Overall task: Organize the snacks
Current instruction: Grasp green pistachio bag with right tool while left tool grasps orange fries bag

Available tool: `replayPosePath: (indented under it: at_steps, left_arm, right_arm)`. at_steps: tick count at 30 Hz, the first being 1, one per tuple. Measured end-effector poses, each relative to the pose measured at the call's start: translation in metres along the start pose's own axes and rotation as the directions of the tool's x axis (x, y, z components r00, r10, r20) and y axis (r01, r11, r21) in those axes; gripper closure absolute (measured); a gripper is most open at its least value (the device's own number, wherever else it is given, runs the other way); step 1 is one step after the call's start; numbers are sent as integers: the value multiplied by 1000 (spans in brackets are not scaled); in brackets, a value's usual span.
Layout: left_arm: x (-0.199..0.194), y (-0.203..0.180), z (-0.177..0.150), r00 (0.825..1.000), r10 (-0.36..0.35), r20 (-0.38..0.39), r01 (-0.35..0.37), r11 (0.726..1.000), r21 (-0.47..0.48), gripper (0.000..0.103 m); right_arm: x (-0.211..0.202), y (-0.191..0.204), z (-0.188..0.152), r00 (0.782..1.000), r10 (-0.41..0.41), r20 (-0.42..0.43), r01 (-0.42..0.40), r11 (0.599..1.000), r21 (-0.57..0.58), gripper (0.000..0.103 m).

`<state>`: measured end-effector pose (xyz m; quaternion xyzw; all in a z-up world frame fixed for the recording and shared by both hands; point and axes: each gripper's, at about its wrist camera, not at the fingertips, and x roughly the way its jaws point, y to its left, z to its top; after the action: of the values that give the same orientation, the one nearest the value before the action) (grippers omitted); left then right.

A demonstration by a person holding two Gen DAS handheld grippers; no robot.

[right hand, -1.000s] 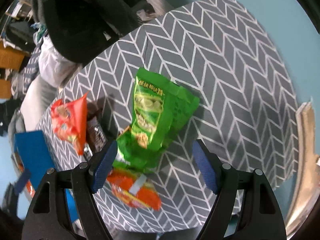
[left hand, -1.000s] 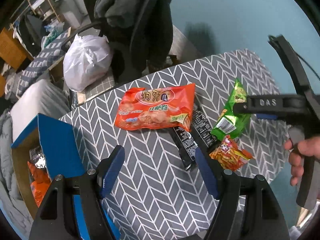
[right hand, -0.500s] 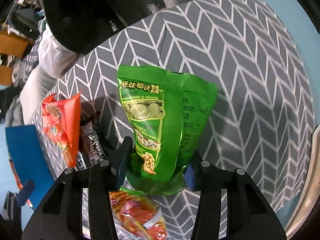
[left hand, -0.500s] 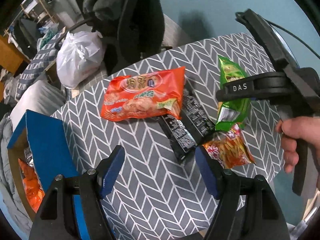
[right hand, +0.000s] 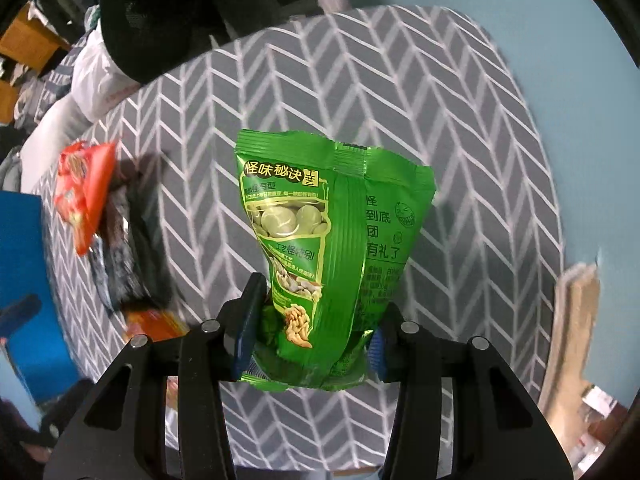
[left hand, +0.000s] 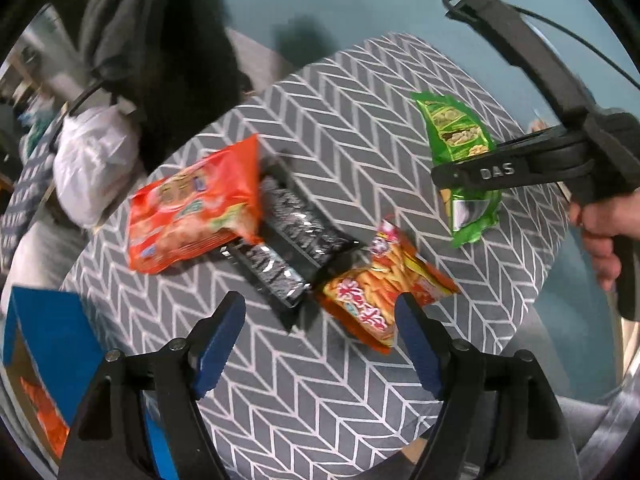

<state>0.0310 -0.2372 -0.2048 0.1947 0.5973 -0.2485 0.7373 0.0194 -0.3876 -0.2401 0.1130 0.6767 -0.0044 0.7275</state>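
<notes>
You are clamping the green snack bag (right hand: 320, 248) by its bottom edge in your right claw (right hand: 308, 344), while your empty left claw (left hand: 320, 336) is opening above the orange chip packet (left hand: 380, 288) on the counter (left hand: 360, 100).

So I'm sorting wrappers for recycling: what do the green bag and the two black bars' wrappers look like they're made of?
The green bag looks like glossy plastic film, probably foil-lined: shiny creases, and a silvery patch at its lower end in the left wrist view. The black bar wrappers look like glossy crinkled film, judging by their bright glints; metallised or not, I can't tell.

Two dark packets (left hand: 288, 236) lie between the large bag (left hand: 192, 208) and small bag (left hand: 380, 288).
</notes>
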Motion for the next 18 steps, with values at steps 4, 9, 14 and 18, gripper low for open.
replayPosePath:
  at_steps: [4, 9, 14, 18]
  left_arm:
    - [12, -8, 3, 1000, -20, -17, 21, 999, 50, 25]
    - [23, -18, 8, 996, -72, -43, 76, 993, 95, 24]
    - [41, -30, 11, 987, -127, -99, 139, 982, 125, 24]
    - [55, -40, 12, 984, -127, -128, 145, 979, 141, 24]
  right_arm:
    - [-6, -20, -23, 1000, 15, -14, -15, 1000, 26, 58]
    - [-10, -35, -50, 999, 26, -24, -24, 997, 72, 58]
    - [-16, -58, -83, 998, 46, -32, -42, 993, 113, 58]
    - [-20, -67, -99, 998, 49, -37, -43, 990, 135, 58]
